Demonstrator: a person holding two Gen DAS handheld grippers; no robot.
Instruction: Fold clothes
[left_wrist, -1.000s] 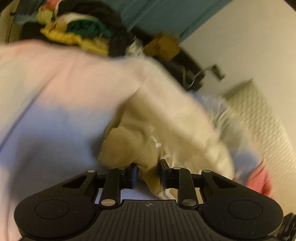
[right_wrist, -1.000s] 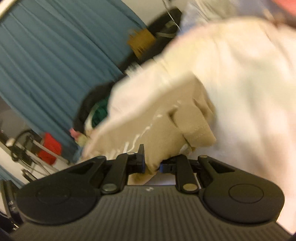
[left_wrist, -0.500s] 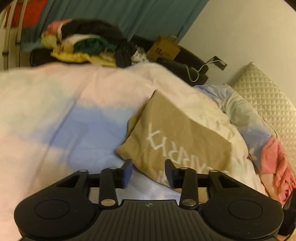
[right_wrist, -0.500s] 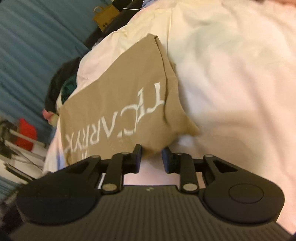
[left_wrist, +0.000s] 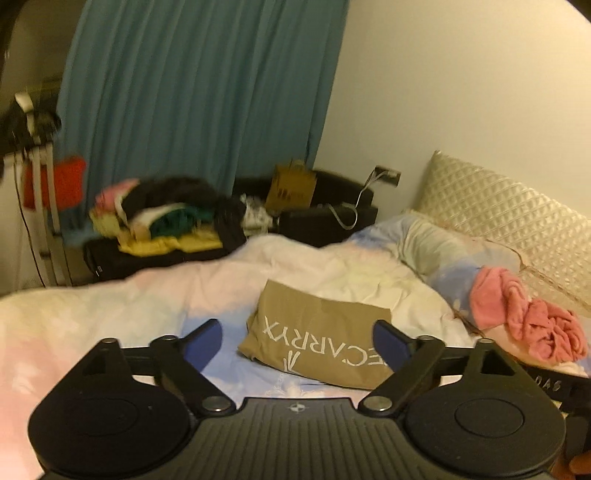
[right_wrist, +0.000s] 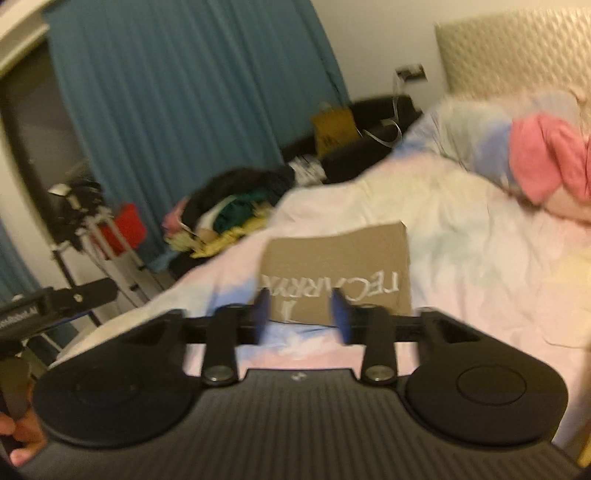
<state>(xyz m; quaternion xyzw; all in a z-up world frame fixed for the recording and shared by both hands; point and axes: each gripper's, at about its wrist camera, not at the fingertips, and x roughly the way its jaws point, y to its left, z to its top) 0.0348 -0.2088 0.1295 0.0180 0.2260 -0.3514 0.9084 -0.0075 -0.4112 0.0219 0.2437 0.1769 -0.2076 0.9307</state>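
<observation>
A tan T-shirt with white lettering lies folded into a rectangle on the bed, in the left wrist view (left_wrist: 321, 332) and in the right wrist view (right_wrist: 343, 269). My left gripper (left_wrist: 298, 341) is wide open and empty, raised above and in front of the shirt. My right gripper (right_wrist: 300, 314) is open and empty, also pulled back from the shirt's near edge. Neither gripper touches the cloth.
The bed has a pastel tie-dye duvet (left_wrist: 110, 306). A crumpled pink garment (left_wrist: 524, 314) lies by the pillows at the right. A pile of mixed clothes (left_wrist: 159, 218) sits on a dark sofa beyond the bed. A stand (right_wrist: 103, 240) is at the left.
Both grippers let go of the tan shirt, opened wider and drew back and up. The shirt now lies folded flat on the duvet.
</observation>
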